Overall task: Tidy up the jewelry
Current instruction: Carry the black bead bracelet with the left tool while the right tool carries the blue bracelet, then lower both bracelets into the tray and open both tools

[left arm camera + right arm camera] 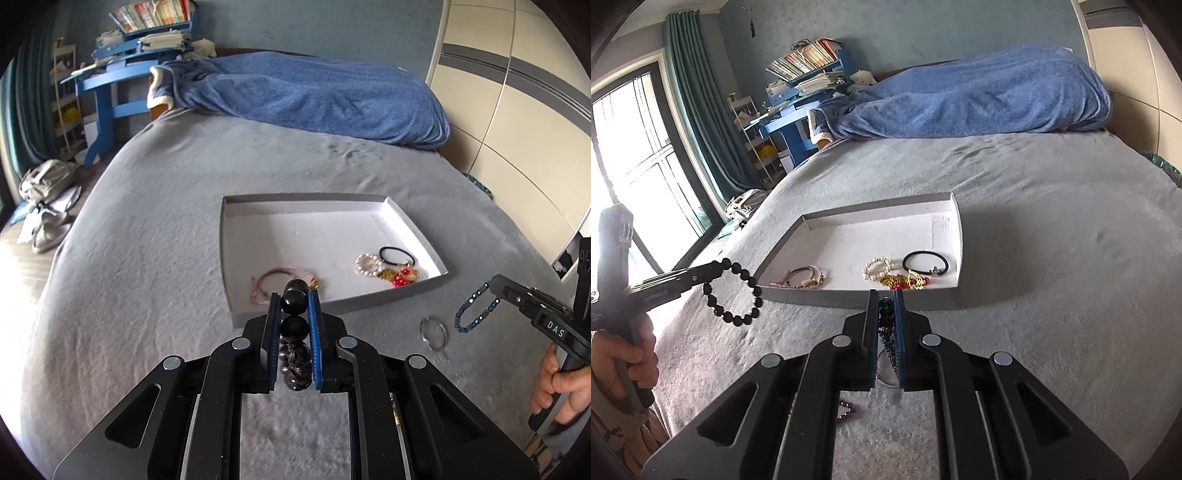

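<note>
While both grippers hover over the bed, each already carries a bracelet:

bed: grey cover, carries everything; blue blanket bunched along its far end.

tray: shallow white box lid, flat on the bed, just ahead of both grippers.

left gripper: jaws narrow, clamped on the black bracelet; big dark beads stacked between the blue pads. The right view shows the loop hanging free from the tips, above the bed, just left of the tray's near-left corner, outside it.

right gripper: jaws nearly closed, gripping the blue bracelet. The left view shows the loop dangling from the tips, off the tray's near-right corner, outside it.

pink bracelet: in the tray, near-left area, close to the near wall.

hair tie: black, in the tray, near-right area, touching the pearls.

pearl bracelet: in the tray, just left of the hair tie.

gold/red piece: tangled, in the tray, by the near wall, just in front of the pearls and hair tie.

bangle: thin silver ring, on the bed outside the tray, near the right gripper's hanging loop; cannot tell if they touch.
</note>
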### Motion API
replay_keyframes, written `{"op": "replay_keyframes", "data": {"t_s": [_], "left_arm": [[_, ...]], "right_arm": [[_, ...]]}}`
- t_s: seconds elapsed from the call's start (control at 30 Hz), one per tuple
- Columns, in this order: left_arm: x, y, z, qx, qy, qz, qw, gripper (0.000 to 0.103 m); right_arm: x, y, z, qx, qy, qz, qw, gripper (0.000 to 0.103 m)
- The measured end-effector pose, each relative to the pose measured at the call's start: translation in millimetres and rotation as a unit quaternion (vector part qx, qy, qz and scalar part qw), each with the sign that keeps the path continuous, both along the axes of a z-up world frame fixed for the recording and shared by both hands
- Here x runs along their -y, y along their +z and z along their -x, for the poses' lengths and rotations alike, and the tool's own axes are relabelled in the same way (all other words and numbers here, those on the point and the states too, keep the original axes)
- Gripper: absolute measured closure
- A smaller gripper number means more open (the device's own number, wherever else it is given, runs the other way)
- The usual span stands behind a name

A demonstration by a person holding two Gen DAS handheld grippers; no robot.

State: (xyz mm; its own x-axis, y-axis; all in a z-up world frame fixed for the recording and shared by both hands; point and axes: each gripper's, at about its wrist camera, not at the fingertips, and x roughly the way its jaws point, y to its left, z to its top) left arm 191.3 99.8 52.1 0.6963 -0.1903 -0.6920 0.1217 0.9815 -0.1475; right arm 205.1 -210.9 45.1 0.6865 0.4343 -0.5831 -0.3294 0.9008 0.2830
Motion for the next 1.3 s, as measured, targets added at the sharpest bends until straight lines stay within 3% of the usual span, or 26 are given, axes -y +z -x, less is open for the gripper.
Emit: {"op": "replay_keyframes", "data": {"t_s": [0.3, 0.63, 0.83, 1.3], "left_arm": [[-26.4, 16.1, -16.5, -0.015, -0.012, -0.012, 0.9997, 0.088], [-17.9, 26.9, -55.9, -0.009, -0.022, 0.028, 0.9993, 0.088], [-6.9, 19.9, -84.1, -0.018, -0.032, 0.028, 0.9989, 0.088], [-1.9, -6.4, -133.0, -0.041, -0.041, 0.013, 0.9983, 0.088]], "right_arm": [[2.4, 9.8, -18.1, -0.012, 0.004, 0.019, 1.000, 0.096], [-11.2, 25.5, -61.3, -0.012, 0.025, 0.050, 0.998, 0.096], [-22.3, 27.4, -91.4, -0.006, 0.037, 0.044, 0.998, 0.096], [-42.7, -2.3, -140.0, -0.037, 0.035, 0.024, 0.998, 0.096]]}}
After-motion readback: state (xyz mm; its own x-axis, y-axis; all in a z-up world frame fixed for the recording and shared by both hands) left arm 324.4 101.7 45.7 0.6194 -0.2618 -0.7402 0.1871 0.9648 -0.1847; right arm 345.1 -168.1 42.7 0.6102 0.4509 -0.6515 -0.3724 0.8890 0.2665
